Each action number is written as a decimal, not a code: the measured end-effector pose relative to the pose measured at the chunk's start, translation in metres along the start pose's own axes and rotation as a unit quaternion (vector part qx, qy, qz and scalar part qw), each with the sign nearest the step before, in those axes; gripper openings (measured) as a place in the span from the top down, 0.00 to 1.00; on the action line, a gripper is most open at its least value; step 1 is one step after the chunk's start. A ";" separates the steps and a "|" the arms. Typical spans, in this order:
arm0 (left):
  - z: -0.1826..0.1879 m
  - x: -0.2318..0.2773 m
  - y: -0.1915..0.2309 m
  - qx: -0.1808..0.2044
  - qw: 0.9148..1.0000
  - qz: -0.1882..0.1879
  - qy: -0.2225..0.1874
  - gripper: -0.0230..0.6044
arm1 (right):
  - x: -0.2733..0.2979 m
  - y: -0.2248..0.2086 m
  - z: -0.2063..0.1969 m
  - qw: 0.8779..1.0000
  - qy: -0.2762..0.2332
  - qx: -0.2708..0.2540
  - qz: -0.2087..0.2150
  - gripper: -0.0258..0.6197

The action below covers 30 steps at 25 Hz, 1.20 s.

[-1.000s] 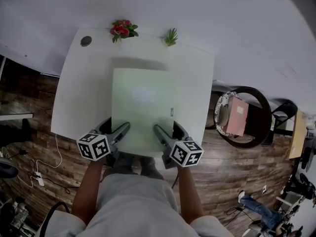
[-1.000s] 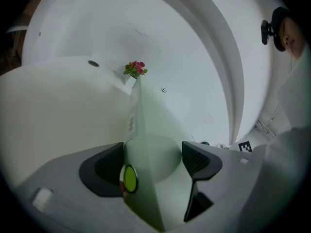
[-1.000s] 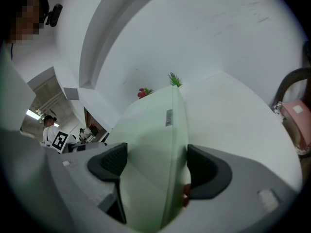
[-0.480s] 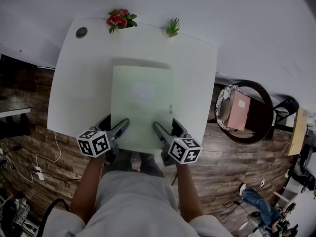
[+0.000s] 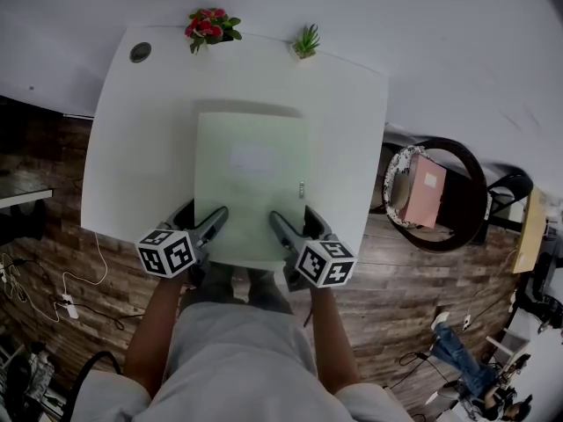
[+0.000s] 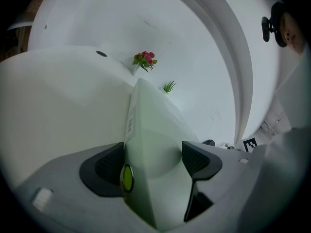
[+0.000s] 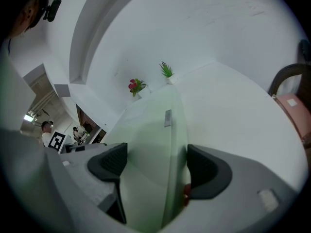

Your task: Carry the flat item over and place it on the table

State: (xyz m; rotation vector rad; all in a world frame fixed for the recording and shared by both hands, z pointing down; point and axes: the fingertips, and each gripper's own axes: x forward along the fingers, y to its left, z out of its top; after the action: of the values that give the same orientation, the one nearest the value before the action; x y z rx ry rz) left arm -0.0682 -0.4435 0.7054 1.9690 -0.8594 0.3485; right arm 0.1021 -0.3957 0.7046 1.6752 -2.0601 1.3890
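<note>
The person holds a pale green folder (image 5: 251, 187) by its near edge with both grippers, over the white table (image 5: 141, 148). The left gripper (image 5: 201, 218) has the near left corner and the right gripper (image 5: 297, 227) the near right corner. In the left gripper view the left gripper (image 6: 153, 161) has its jaws closed on the folder (image 6: 155, 125), which fills the gap between the dark pads (image 6: 104, 166); a round green spot (image 6: 125, 177) sits at the folder's edge by the left pad. In the right gripper view the right gripper (image 7: 153, 166) is likewise clamped on the folder (image 7: 150, 130), with its edge against the right pad (image 7: 204, 171).

From the head view most of the folder lies over the middle of the table, and its near edge sticks out past the table's near edge. A band of shadow runs along its far edge. It carries a white label (image 5: 251, 158) near the middle and a small grey tag (image 5: 301, 189) by its right edge.

At the table's far edge stand red flowers (image 5: 209, 26) and, to their right, a small green plant (image 5: 305, 40); a round hole (image 5: 140, 52) is near the far left corner. Right of the table, on the wooden floor (image 5: 53, 262), a dark round chair (image 5: 453, 170) holds a pink flat thing (image 5: 422, 196)
</note>
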 end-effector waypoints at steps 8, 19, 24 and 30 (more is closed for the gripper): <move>0.004 -0.007 0.001 -0.007 1.000 0.003 -0.024 0.38 | -0.008 0.002 0.004 1.000 -0.015 0.002 0.012 0.37; 0.032 -0.041 -0.003 0.032 0.996 0.019 -0.077 0.48 | -0.038 0.010 0.018 0.998 -0.059 -0.025 -0.005 0.42; 0.044 -0.059 -0.002 0.045 0.993 0.037 -0.107 0.78 | -0.054 0.015 0.030 0.995 -0.094 -0.036 -0.024 0.73; 0.050 -0.075 -0.010 0.065 0.990 0.039 -0.121 0.94 | -0.070 0.023 0.039 0.991 -0.119 -0.050 -0.038 0.95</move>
State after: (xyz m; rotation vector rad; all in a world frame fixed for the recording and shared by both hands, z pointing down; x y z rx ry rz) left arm -0.1198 -0.4499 0.6313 2.1310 -1.0945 0.2174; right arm 0.1255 -0.3762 0.6271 1.9357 -2.1197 1.0886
